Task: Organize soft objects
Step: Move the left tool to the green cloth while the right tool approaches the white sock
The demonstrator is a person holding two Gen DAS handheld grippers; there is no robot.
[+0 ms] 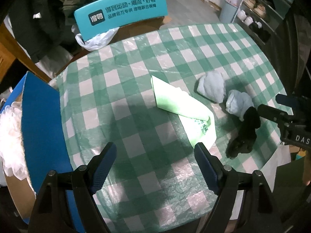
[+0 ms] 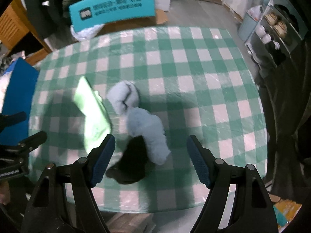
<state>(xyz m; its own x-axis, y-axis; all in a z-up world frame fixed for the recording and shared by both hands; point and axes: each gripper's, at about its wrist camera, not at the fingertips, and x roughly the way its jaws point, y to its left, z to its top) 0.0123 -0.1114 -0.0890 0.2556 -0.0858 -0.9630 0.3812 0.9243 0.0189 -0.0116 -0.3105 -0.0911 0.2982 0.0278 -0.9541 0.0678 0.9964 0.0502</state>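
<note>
While both grippers' jaws stand spread, "DAS" reads on the right gripper (image 1: 272,107) beside the black sock (image 1: 245,134).

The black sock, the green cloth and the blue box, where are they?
black sock (image 1: 245,134), left wrist view, middle of the sock.
green cloth (image 1: 175,101), left wrist view, flat folded top.
blue box (image 1: 41,120), left wrist view, its raised blue flap.

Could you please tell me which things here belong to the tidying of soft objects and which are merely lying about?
Belonging to the job:
- folded green cloth
- two pale blue bundles
- black sock
- blue box, probably the container
- left tool and right tool, both open

Lying about:
- teal sign
- white plastic bag
- dark jacket
- shoe rack
</note>
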